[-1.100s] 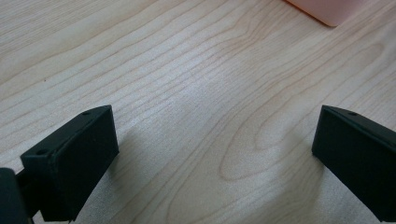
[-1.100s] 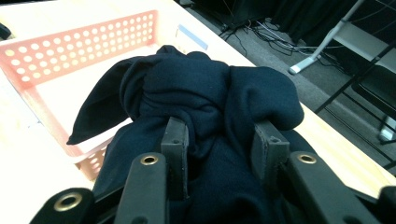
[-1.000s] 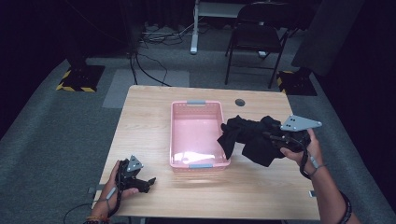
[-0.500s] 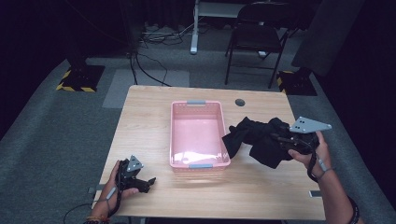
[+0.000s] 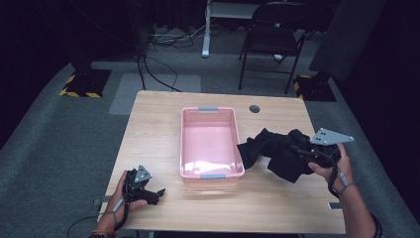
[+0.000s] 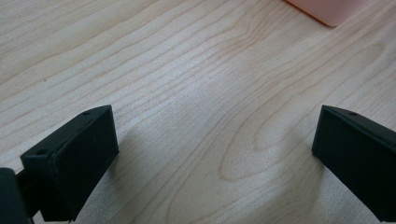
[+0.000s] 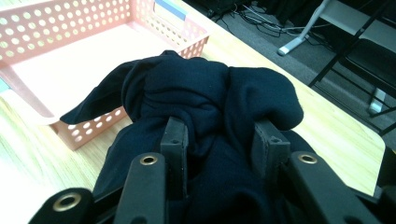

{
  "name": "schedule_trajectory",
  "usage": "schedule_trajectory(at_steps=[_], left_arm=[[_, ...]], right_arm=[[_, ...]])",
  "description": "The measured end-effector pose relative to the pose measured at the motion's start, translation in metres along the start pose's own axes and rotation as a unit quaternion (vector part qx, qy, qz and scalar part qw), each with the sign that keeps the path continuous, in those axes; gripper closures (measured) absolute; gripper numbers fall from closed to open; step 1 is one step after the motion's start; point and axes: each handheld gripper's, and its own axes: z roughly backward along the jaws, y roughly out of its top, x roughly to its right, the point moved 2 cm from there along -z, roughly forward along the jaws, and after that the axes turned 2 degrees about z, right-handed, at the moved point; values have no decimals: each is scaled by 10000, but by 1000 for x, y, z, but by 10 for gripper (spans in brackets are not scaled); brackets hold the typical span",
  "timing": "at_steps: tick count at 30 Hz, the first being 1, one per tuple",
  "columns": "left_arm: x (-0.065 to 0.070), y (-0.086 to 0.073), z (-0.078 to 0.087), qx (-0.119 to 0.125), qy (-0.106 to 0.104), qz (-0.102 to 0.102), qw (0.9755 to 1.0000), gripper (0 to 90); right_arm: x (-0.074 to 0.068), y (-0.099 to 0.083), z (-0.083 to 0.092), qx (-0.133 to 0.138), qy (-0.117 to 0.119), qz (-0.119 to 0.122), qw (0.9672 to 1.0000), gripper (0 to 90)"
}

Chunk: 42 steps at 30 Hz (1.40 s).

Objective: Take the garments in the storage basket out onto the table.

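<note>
One dark cloth (image 5: 280,151) is the whole job here, and you have it bunched in your right gripper (image 7: 223,140), whose jaws are clamped on a thick fold of the fabric. The cloth sits just to the right of the pink basket (image 5: 187,144), hanging partly on the table (image 5: 267,203), with one loose corner touching the basket's right wall. The basket itself is empty.

Your left gripper (image 5: 143,191) rests on the table near the basket's front left corner, its jaws spread wide with nothing but bare wood between them.

As I read it, you are in the carrying step: the cloth is gripped but is not inside the basket. The next move calls for lifting the bundle high enough that the trailing corner clears the basket's right wall, bringing it over the basket's middle, and only then letting go. Watch that dangling corner; it could drape over the rim.
</note>
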Motion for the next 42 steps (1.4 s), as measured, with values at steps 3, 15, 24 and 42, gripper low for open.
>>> schedule_trajectory(at_steps=[3,15,24,42], left_arm=[[0,0,0,3,12,-3,10000,0],[0,0,0,3,12,-2,10000,0],[0,0,0,3,12,-4,10000,0],[0,0,0,3,12,-3,10000,0]], right_arm=[[1,-8,-1,-53,-6,-46,10000,631],[-1,-30,-10,-207,52,-198,9996,629],[-6,-44,-23,-339,167,-244,9990,627],[-15,-59,-42,-370,325,-283,9984,615]])
